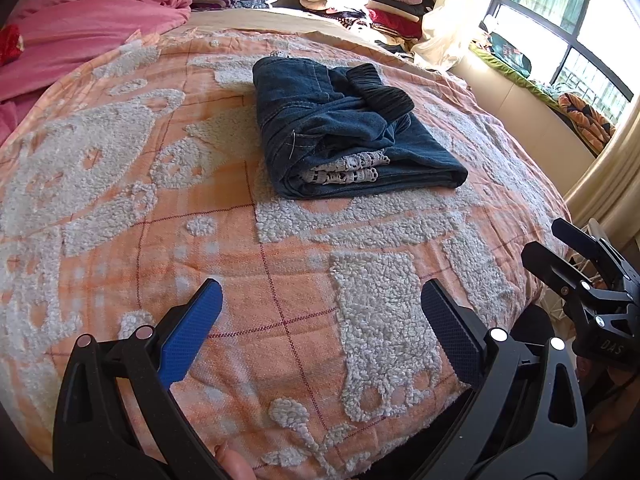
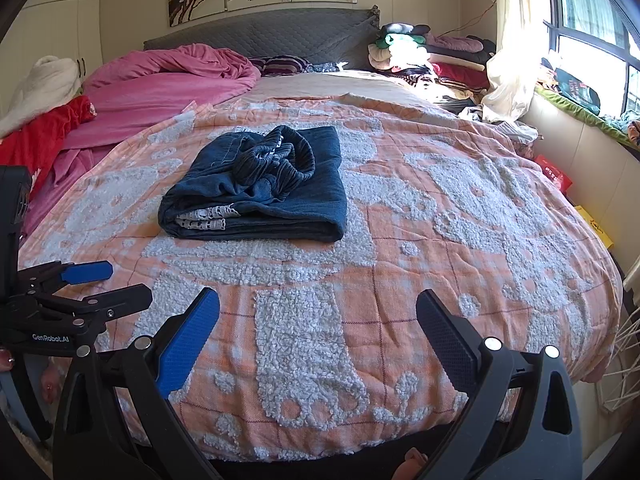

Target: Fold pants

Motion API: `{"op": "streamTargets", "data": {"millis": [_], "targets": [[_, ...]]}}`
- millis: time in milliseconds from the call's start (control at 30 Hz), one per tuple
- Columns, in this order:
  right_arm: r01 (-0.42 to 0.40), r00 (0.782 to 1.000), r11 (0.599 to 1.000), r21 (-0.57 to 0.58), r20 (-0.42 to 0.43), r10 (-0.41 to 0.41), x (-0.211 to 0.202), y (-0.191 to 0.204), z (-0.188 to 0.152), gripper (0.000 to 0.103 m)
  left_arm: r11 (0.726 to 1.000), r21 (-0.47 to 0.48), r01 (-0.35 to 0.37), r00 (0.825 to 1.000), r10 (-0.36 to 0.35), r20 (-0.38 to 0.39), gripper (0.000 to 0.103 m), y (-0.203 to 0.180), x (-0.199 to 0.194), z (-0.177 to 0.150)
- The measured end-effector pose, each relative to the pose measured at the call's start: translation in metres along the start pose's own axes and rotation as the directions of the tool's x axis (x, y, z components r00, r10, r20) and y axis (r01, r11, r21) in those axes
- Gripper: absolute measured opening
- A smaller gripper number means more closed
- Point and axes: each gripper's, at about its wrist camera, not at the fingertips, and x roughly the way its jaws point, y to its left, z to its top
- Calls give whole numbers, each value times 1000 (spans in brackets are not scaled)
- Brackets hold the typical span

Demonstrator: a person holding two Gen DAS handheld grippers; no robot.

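A: Pants first, but start from the biggest thing. Where do they lie?

B: On the bed, on its orange and white blanket, about the middle. A pink quilt is bunched at the far left, and a pile of clothes sits by the headboard near the window.

A: And the pants themselves?

B: Dark blue, folded into a thick square bundle. The ribbed waistband is bunched on top, and white lace trim shows at the near edge.

A: The tongs?

B: Both hover over the near end of the blanket, well apart from the pants. The left gripper is released, fingers spread wide, empty. The right gripper is the same.
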Motion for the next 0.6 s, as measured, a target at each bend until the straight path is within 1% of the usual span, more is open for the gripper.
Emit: {"op": "streamTargets", "data": {"millis": [600], "targets": [[4,1000,1000,2,-3,-4,3,0,0,98,1000,1,-5,1000,5,5,94,-1,-2,2]]}}
